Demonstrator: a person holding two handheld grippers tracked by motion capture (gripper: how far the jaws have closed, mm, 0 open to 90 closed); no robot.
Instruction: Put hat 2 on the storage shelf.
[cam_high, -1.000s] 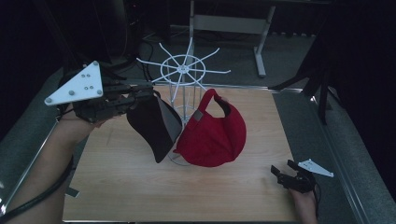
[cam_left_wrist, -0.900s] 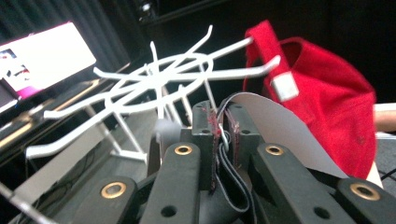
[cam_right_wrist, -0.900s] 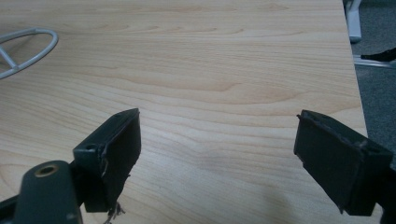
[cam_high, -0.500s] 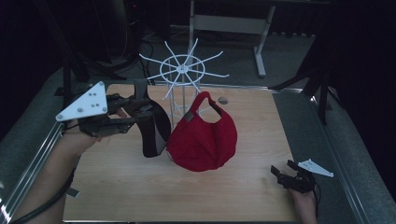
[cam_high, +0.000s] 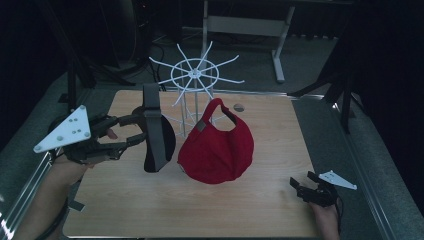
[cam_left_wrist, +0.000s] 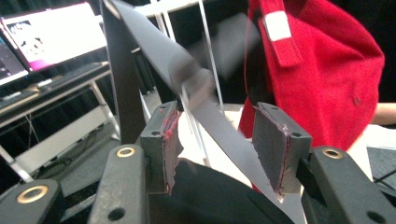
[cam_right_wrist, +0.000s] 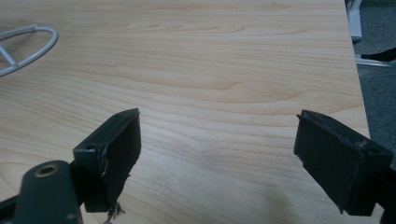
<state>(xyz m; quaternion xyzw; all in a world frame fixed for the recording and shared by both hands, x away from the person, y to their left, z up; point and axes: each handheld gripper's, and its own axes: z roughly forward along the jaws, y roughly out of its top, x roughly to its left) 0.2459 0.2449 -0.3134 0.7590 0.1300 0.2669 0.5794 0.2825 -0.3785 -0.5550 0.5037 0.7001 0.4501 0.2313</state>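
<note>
Your left gripper (cam_high: 131, 135) jaws stand open around the black cap (cam_high: 159, 142), beside the rack (cam_high: 195, 80); right gripper (cam_high: 307, 189) open, idle.

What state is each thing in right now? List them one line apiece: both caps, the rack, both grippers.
black cap: off the table, lying between the left gripper's jaws.
red cap: hanging from the rack by its back strap.
white wire rack: upright on the table.
left gripper: jaws apart, black cap between them, not clamped.
right gripper: open, empty, low over the table's near right corner.
</note>
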